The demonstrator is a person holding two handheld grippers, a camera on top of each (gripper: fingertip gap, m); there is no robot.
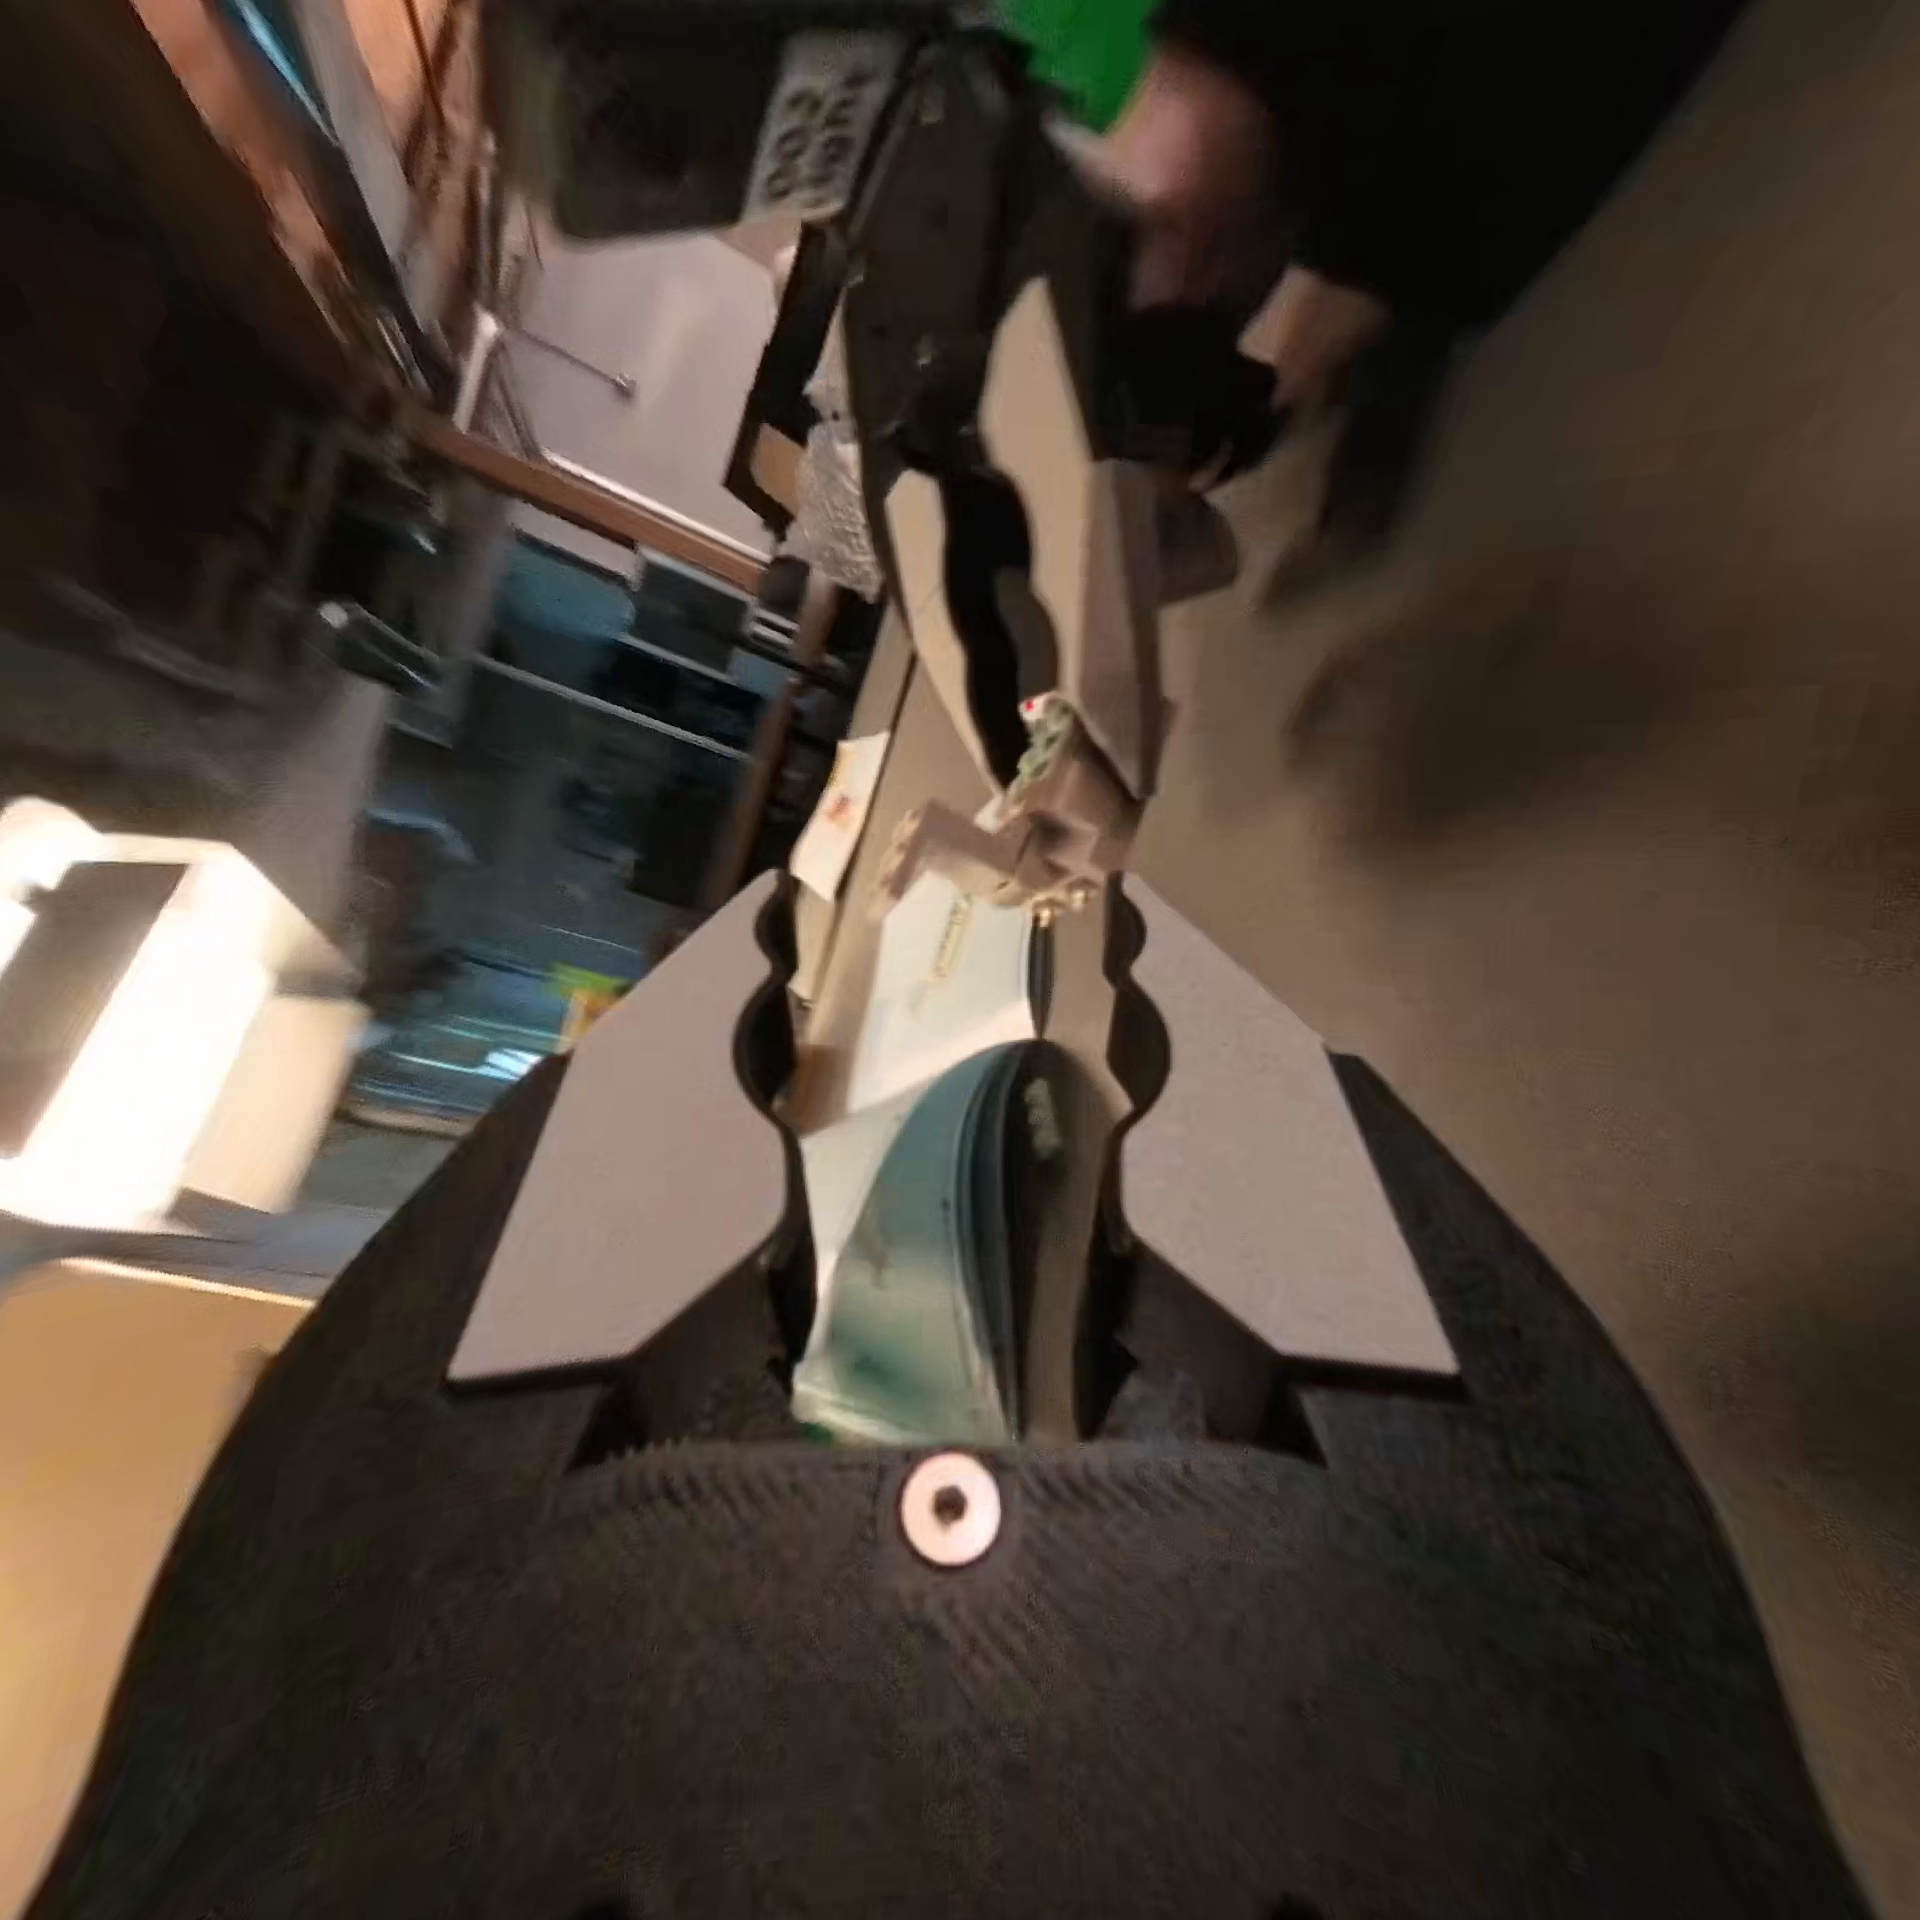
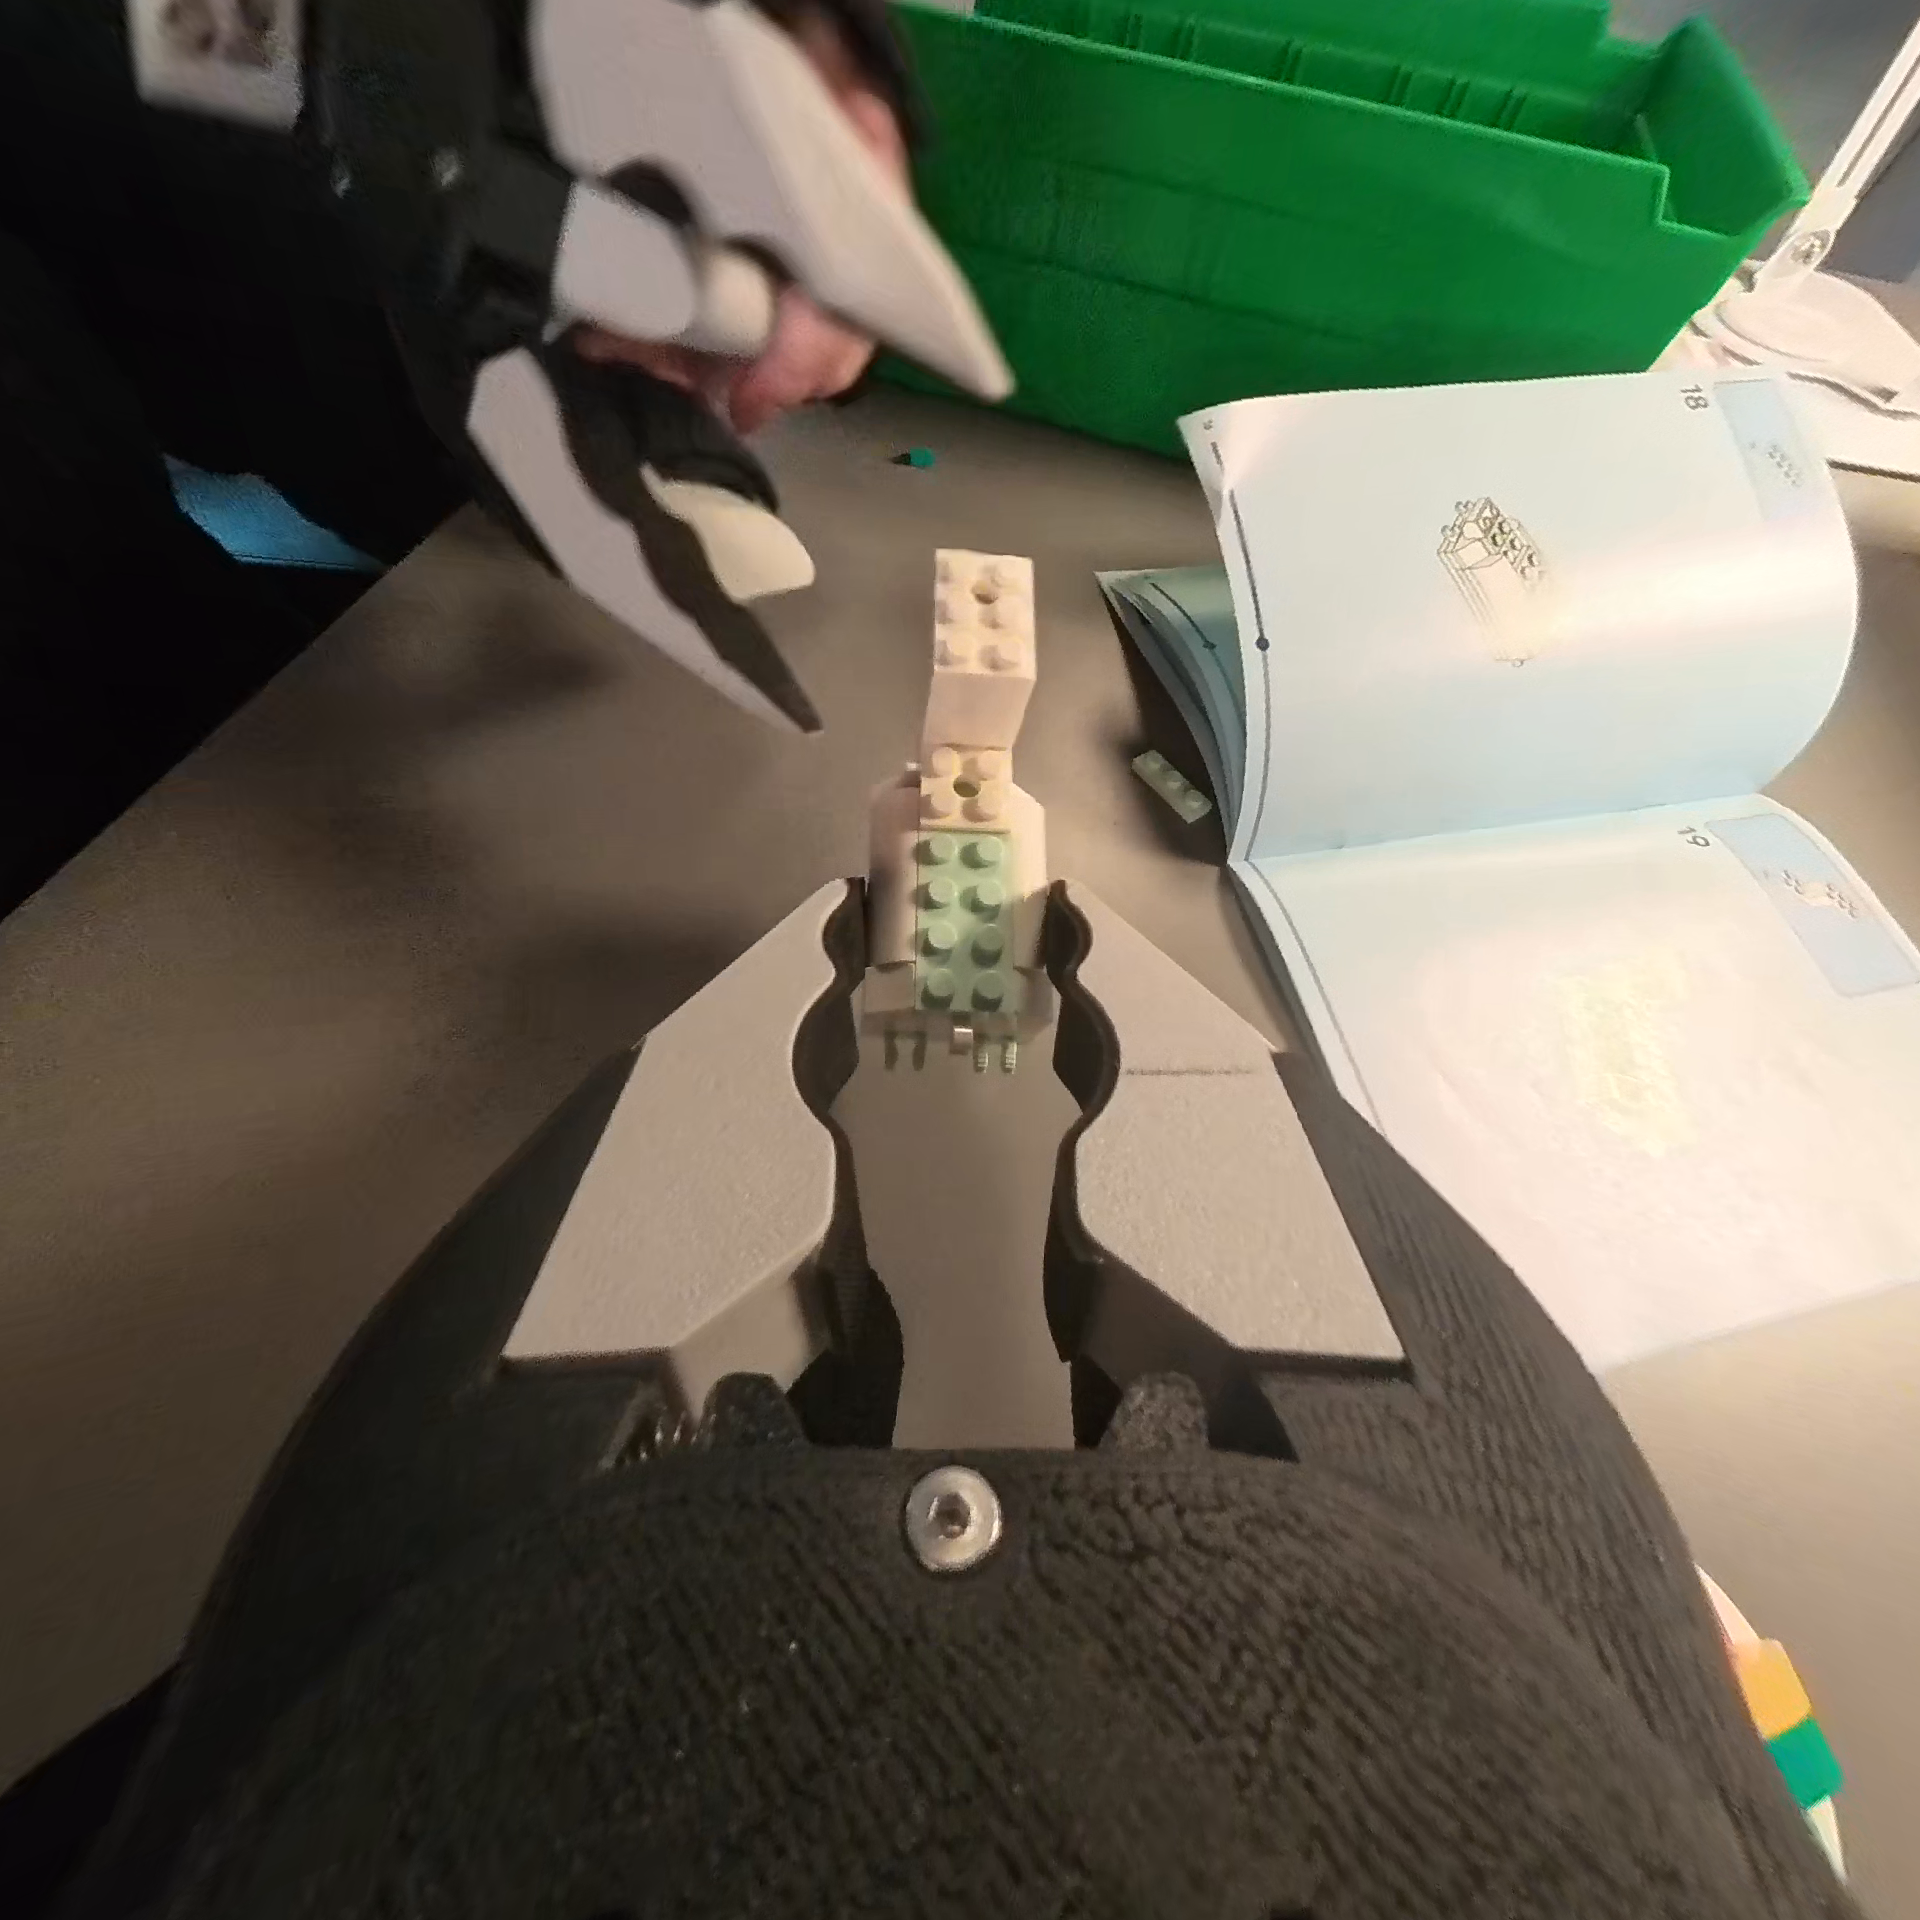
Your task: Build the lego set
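My right gripper (image 2: 956, 914) is shut on a small lego build (image 2: 961, 925): white bricks with a pale green studded plate on top and a white brick (image 2: 982, 613) rising at its far end. It holds the build just above the grey table (image 2: 312, 935). My left gripper (image 2: 899, 551) hangs open and empty at the upper left, its lower fingertip close to the build's far end. In the left wrist view my left gripper (image 1: 948, 904) is open, and the right gripper (image 1: 1060, 779) holds the build (image 1: 997, 831) just beyond its tips.
An open instruction booklet (image 2: 1507, 727) lies right of the build; it also shows in the left wrist view (image 1: 914, 1195). A small pale green plate (image 2: 1174, 784) lies by its spine. A green bin (image 2: 1299, 208) stands behind, with a tiny teal piece (image 2: 920, 457) before it. Tip to tip, the grippers are about 5 centimetres apart.
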